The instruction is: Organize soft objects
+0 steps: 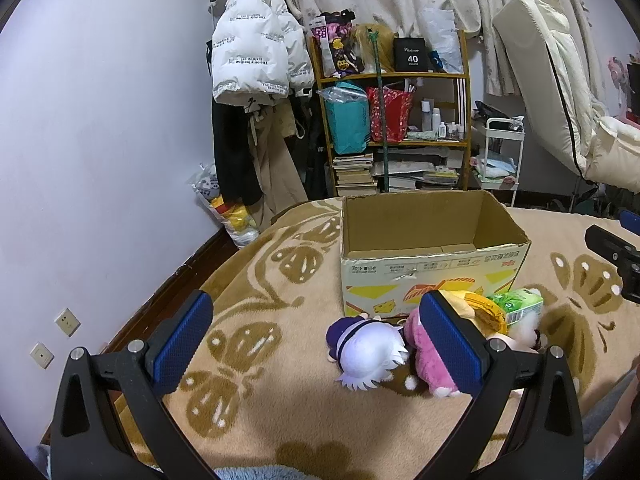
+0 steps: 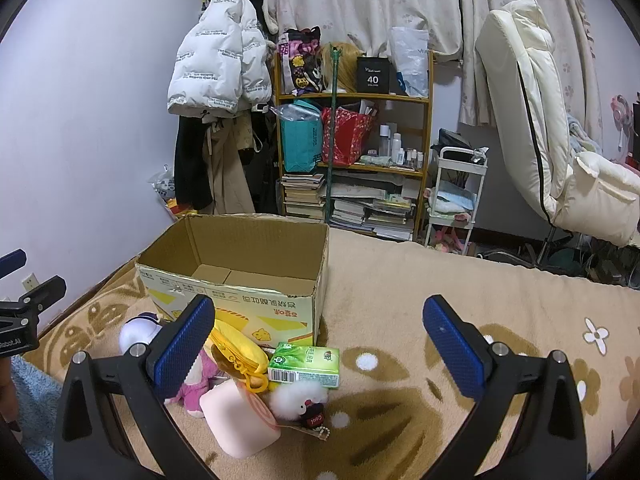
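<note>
The soft objects lie in a loose heap on the bed's patterned blanket (image 2: 400,280), pressed up against the near wall of an open cardboard box (image 2: 240,300). In the right wrist view the heap holds a pink cushion-like block (image 2: 236,420) nearest the camera, a white fluffy toy (image 2: 296,398) touching its right side, a green tissue pack (image 2: 306,364) just behind that, a yellow pouch (image 2: 236,346) leaning toward the box, a pink plush (image 2: 194,388) partly hidden by a finger, and a white-and-purple plush doll (image 1: 366,350) at the far left of the pile. The box looks empty inside as far as its floor shows, so the sorting seems not yet begun: this is the approach before the first pick.

The left hand-held gripper (image 1: 316,340) hangs above the blanket with its jaws wide apart and nothing between them; the doll sits between the fingers' lines of sight and the pink plush lies behind the right finger. The right hand-held gripper (image 2: 320,344) is likewise spread wide and empty, with the tissue pack and fluffy toy lying ahead between its fingers.

The next move probably calls for lowering one gripper over a single item at the edge of the heap, the doll for the left or the fluffy toy for the right, closing gently since these things compress, then lifting clear of the box wall before releasing inside.
</note>
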Available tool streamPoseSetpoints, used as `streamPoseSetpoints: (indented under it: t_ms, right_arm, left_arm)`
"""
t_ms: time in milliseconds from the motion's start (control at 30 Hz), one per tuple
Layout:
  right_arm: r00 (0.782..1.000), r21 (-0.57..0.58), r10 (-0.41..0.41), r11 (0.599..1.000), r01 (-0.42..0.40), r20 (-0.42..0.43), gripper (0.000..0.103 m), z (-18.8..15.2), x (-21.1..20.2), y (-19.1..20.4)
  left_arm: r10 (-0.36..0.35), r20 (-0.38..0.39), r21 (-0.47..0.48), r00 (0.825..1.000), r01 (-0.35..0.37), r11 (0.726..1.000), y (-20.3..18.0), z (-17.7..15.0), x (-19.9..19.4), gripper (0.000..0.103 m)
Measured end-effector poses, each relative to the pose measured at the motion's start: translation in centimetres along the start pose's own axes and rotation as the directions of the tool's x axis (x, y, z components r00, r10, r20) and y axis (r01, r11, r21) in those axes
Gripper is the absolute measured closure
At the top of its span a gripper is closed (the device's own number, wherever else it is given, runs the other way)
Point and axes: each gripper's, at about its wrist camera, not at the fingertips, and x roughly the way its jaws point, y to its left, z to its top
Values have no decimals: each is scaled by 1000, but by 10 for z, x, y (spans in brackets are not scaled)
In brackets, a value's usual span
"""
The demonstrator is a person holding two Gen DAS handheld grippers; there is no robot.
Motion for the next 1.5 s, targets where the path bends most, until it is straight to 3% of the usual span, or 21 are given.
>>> streamPoseSetpoints:
  t_ms: [200,567,800,933,1200,1500]
  right_arm:
    - [999,15,16,1000,-15,-39,0,0,10,-3]
    - [977,118,58,992,-34,-207,0,-8,64,-19]
    - [952,138,54,990,-12,-300,0,-18,96,-26]
    - [937,149,86,988,-37,-338,0,-24,112,-26]
    - [897,111,80,993,-35,-434,0,-38,143,-15]
    - [874,63,71,997,-47,-481,0,-50,160,-3]
  left_arm:
    - [-6,-54,-2,999,6,1000,-3,-1,16,1]
    - [-36,-205,23,978,42,999,-15,-2,63,1]
    - [-28,-297,41,955,42,998,-24,-9,103,1]
    - [-58,-356,27,933,72,997,-28,-15,122,1]
    - [-47,-399,52,916,74,996,-36,-22,143,1]
    - [-58,-459,40,887,86,996,-39,-31,165,1]
